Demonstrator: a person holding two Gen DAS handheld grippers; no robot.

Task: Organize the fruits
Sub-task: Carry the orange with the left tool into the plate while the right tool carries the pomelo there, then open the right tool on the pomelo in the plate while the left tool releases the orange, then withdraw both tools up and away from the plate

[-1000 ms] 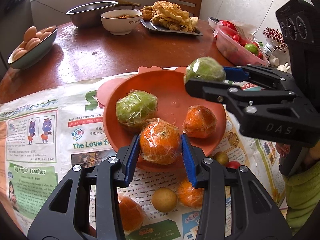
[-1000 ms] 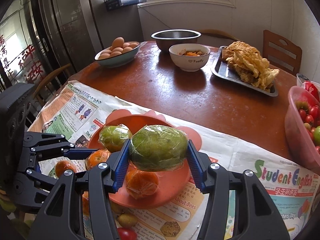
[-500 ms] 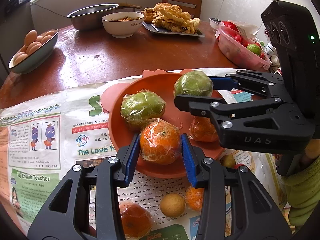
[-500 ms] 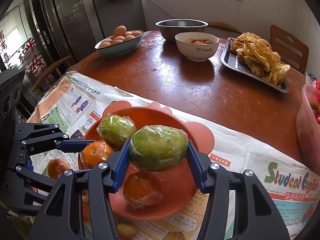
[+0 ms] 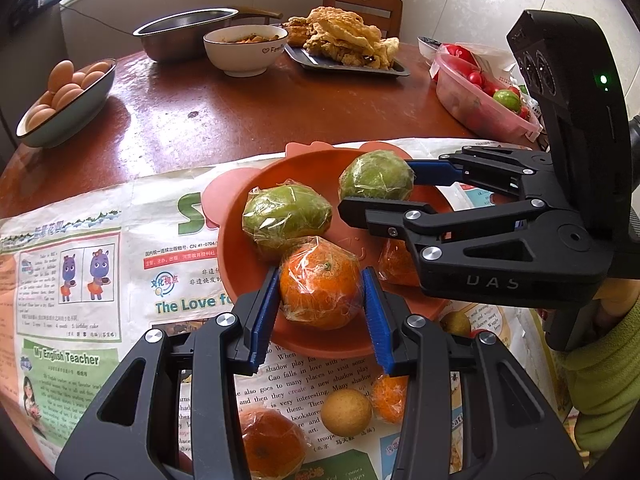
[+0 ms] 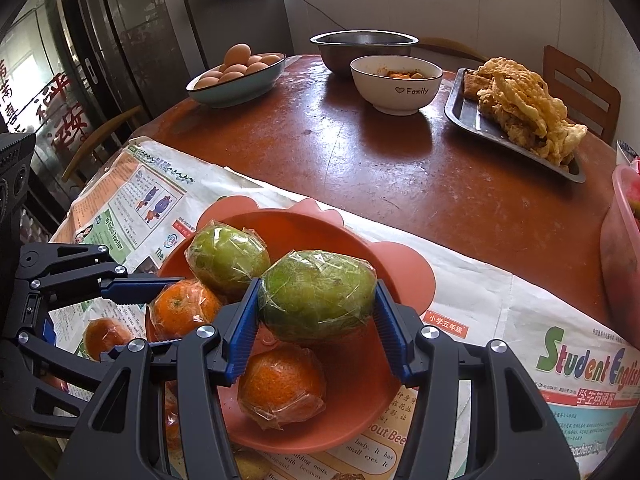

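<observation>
An orange-red bowl [image 5: 320, 168] [image 6: 352, 412] stands on the newspaper. It holds a wrapped green fruit [image 5: 286, 214] [image 6: 228, 258] and a wrapped orange [image 5: 396, 266] [image 6: 282, 386]. My left gripper [image 5: 322, 320] [image 6: 140, 312] is shut on a wrapped orange [image 5: 320, 282] [image 6: 184, 312] over the bowl's near rim. My right gripper [image 6: 316, 334] [image 5: 376, 190] is shut on a second wrapped green fruit [image 6: 316, 296] [image 5: 376, 176] just above the bowl's inside. Loose oranges [image 5: 270, 442] and a small yellow fruit [image 5: 346, 412] lie on the newspaper below the left gripper.
On the round wooden table [image 6: 400, 168] stand a dish of eggs [image 5: 66, 104], a steel basin [image 5: 188, 34], a white bowl [image 6: 396, 82], a tray of fried food [image 6: 520, 116] and a pink tub of tomatoes [image 5: 480, 100]. A chair [image 6: 580, 88] stands behind.
Both grippers have come lower and closer over the bowl with their fruits. The green fruit in the right gripper now hangs just inside the bowl.
</observation>
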